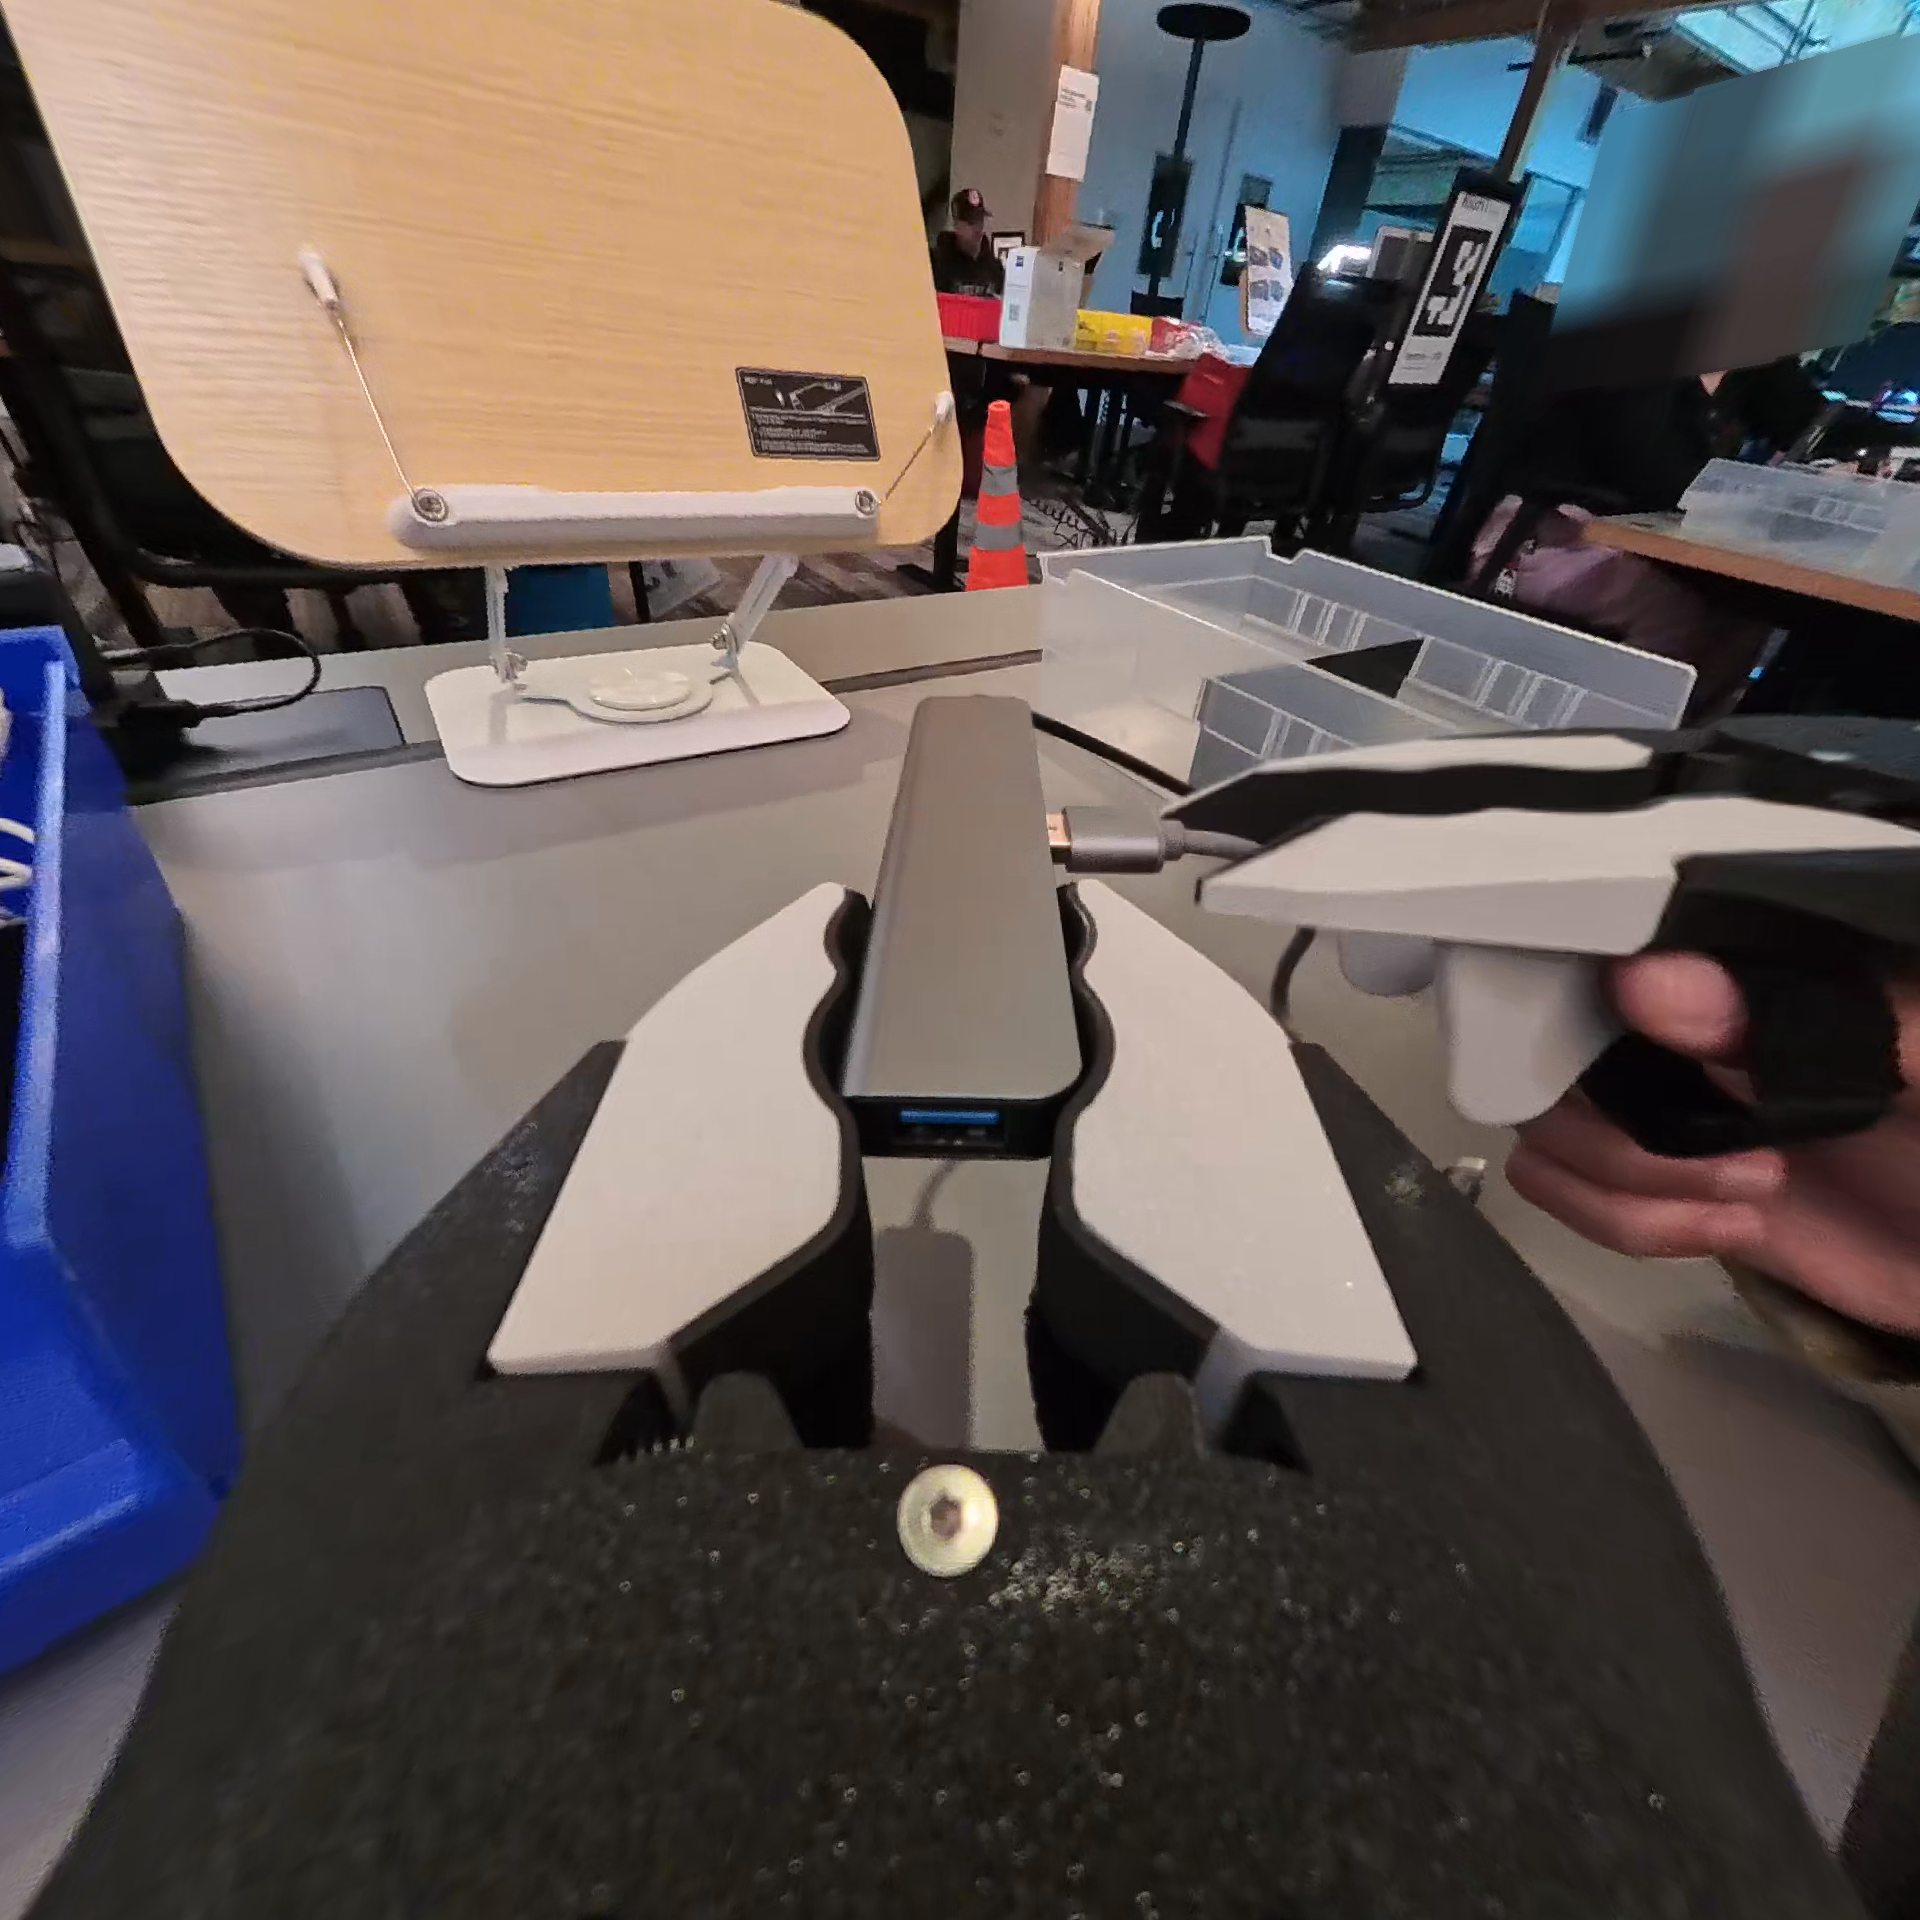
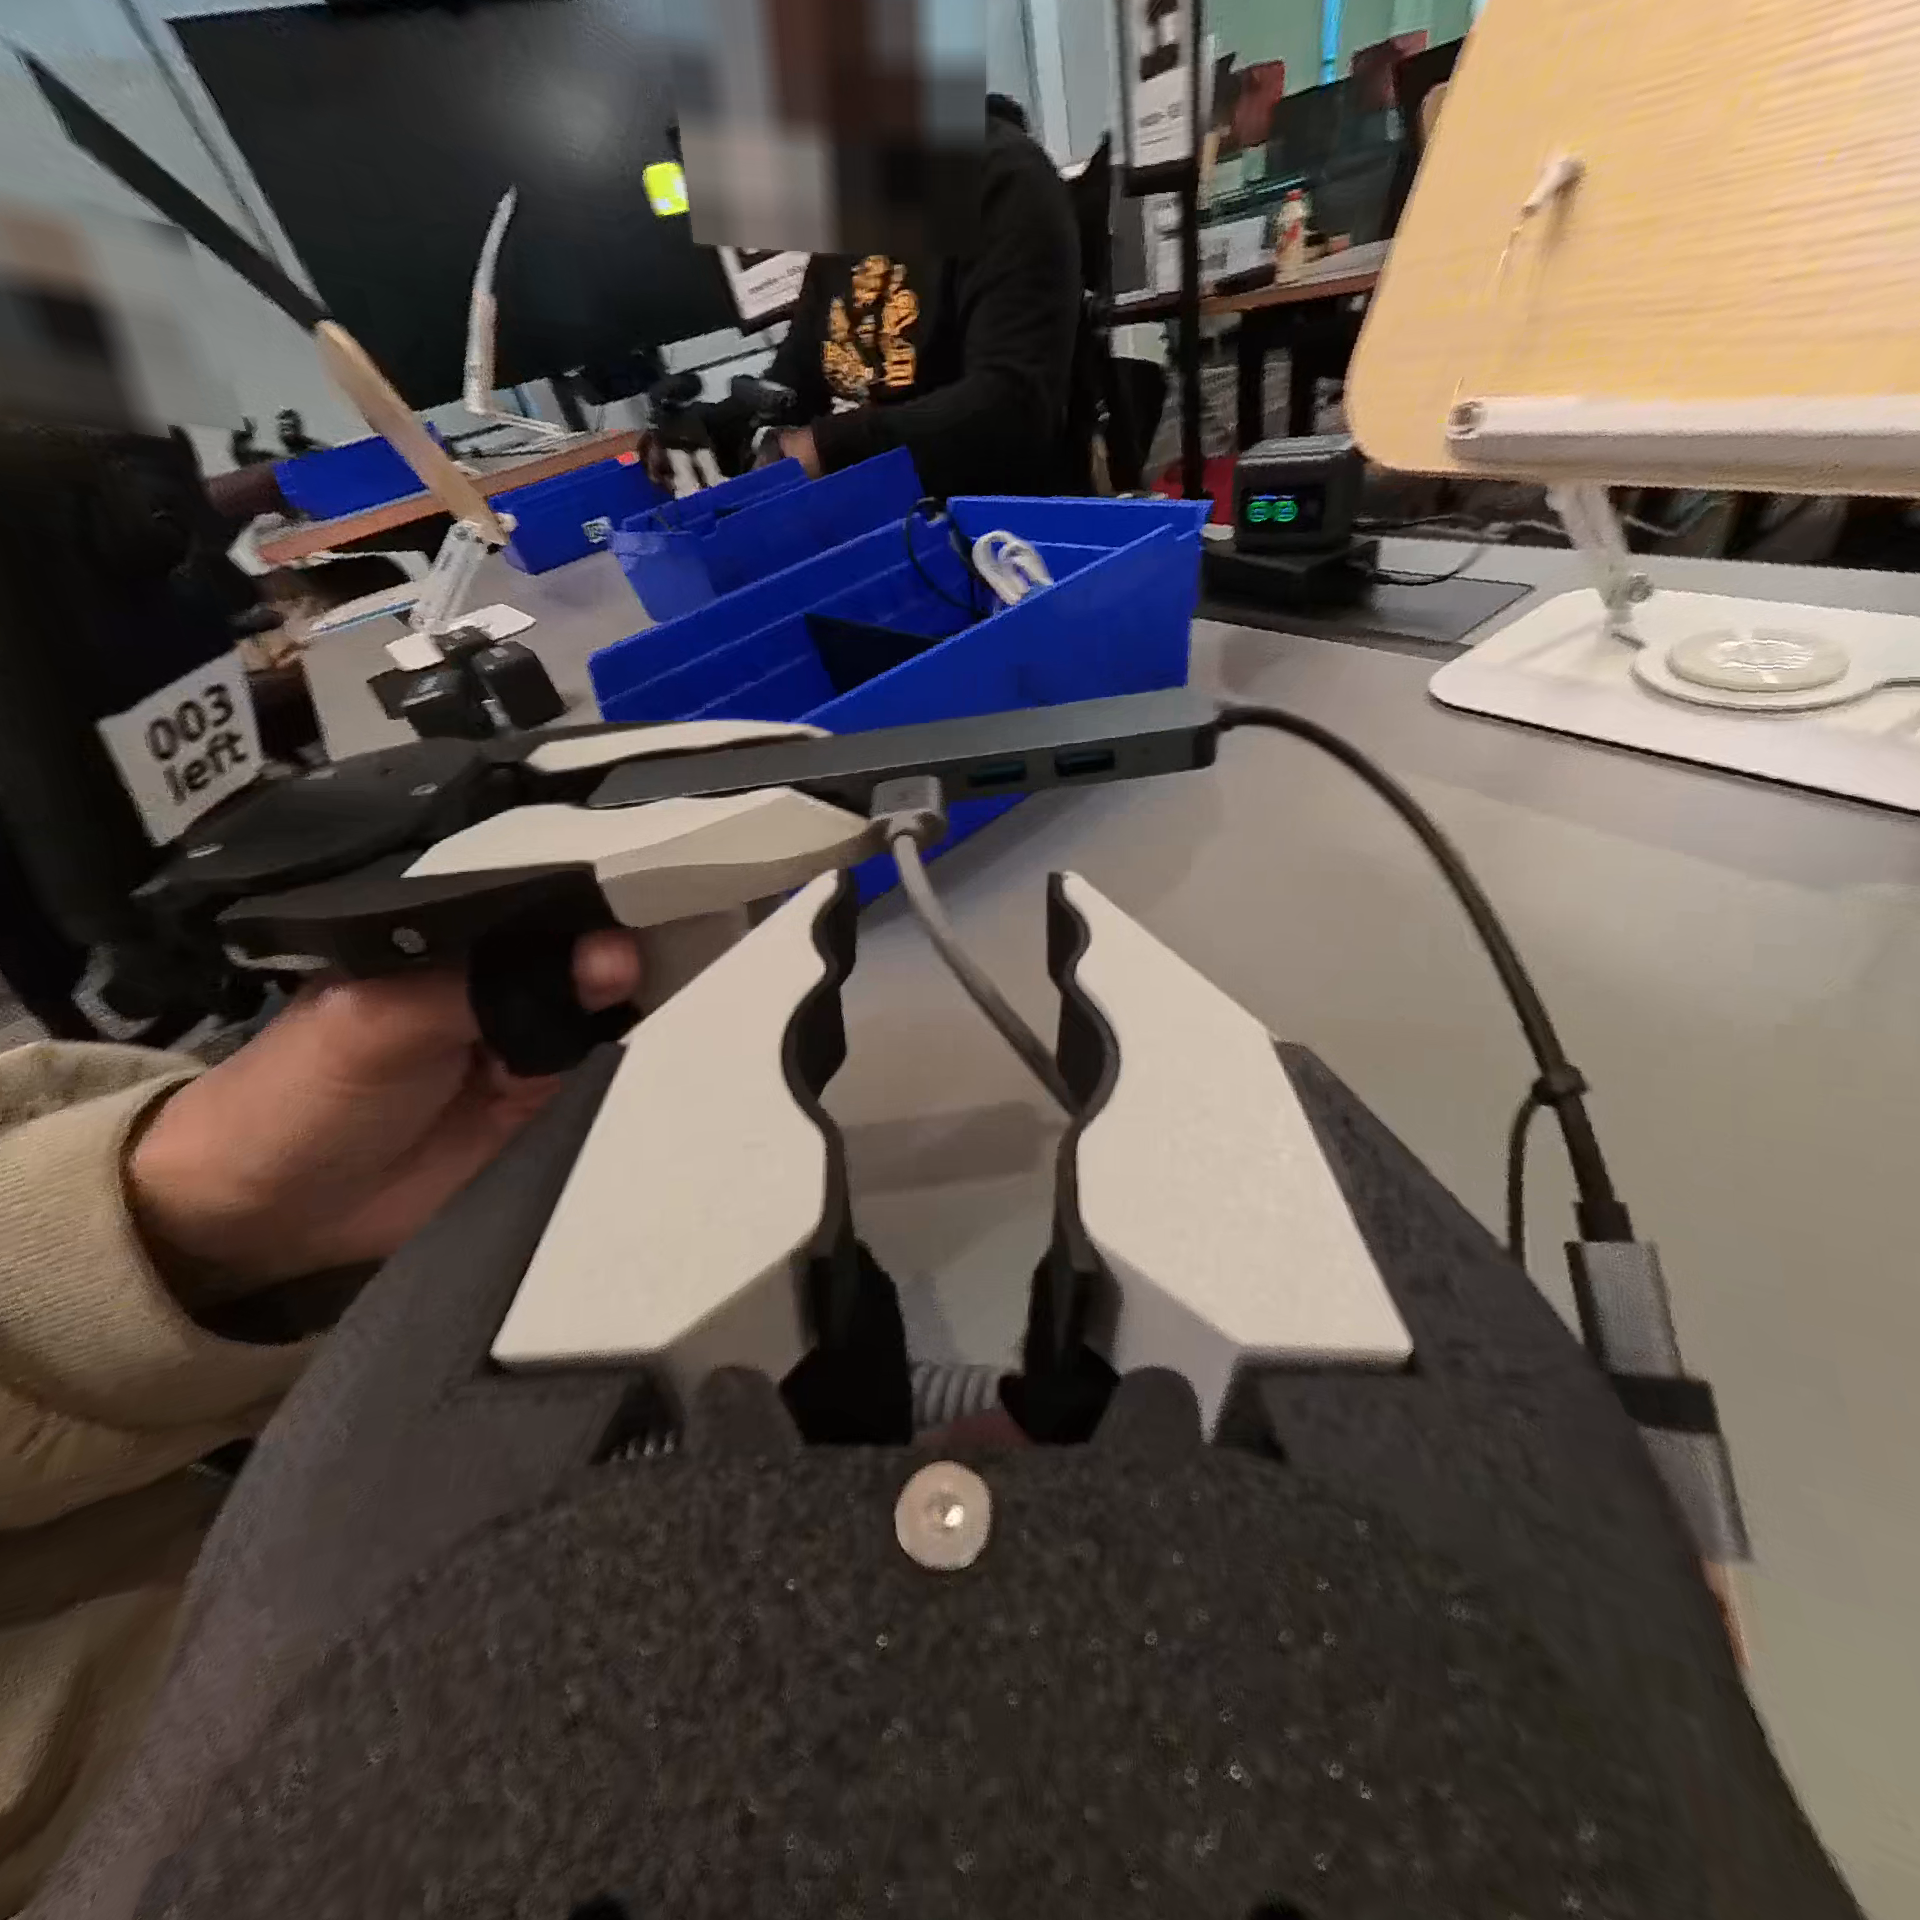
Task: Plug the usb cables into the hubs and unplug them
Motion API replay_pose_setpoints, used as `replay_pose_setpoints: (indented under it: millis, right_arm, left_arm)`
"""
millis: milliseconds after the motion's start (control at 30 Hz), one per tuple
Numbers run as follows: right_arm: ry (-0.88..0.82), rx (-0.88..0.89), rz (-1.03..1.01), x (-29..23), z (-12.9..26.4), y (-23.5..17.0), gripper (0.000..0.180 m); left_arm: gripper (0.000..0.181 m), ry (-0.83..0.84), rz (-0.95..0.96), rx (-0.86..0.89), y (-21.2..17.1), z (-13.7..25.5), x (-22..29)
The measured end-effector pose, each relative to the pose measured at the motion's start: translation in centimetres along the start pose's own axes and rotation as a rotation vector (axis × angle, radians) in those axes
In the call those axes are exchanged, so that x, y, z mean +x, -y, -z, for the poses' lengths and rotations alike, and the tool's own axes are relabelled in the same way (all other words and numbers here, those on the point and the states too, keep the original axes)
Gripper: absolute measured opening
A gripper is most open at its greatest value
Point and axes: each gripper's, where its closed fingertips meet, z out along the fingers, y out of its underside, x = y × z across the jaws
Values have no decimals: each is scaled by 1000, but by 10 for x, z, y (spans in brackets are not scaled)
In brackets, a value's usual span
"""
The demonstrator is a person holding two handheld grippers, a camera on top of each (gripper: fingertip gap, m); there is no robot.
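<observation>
Grey table (image 1: 468, 935) underlies everything.
- Wooden stand (image 1: 520, 260) on a white base, at 11 o'clock in the left wrist view.
- Blue bin (image 1: 83, 1039) at 9 o'clock, against the frame edge.
- Clear tray (image 1: 1351, 644) at 1 o'clock.
- Left gripper (image 1: 961, 896): jaws clamped on the near end of the hub (image 1: 956, 810), which is held off the table and points to 12 o'clock.
- Right gripper (image 2: 948, 883): comes in from 3 o'clock in the left view. Jaws apart, with the grey cable (image 2: 966, 977) running loose between them and lying against the right-hand finger.
- Hub's own black lead (image 2: 1455, 883) droops off its far end.
- Plug (image 2: 906, 802) is at the hub's side port. Cannot tell whether it is fully seated.
</observation>
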Motion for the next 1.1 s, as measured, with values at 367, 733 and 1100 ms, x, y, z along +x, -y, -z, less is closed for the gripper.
replay_pose_setpoints:
  millis: [367,733,1100]
  right_arm:
    - [-57,37,90,-2,-6,-3,28]
    - [-146,13,104,0,-15,-13,15]
    - [-163,136,122,8,24,15,15]
  left_arm:
    - [36,-98,61,-7,-9,-2,7]
    - [37,-53,-28,-79,-19,-7,-2]
    - [36,146,283,-9,-10,13,-89]
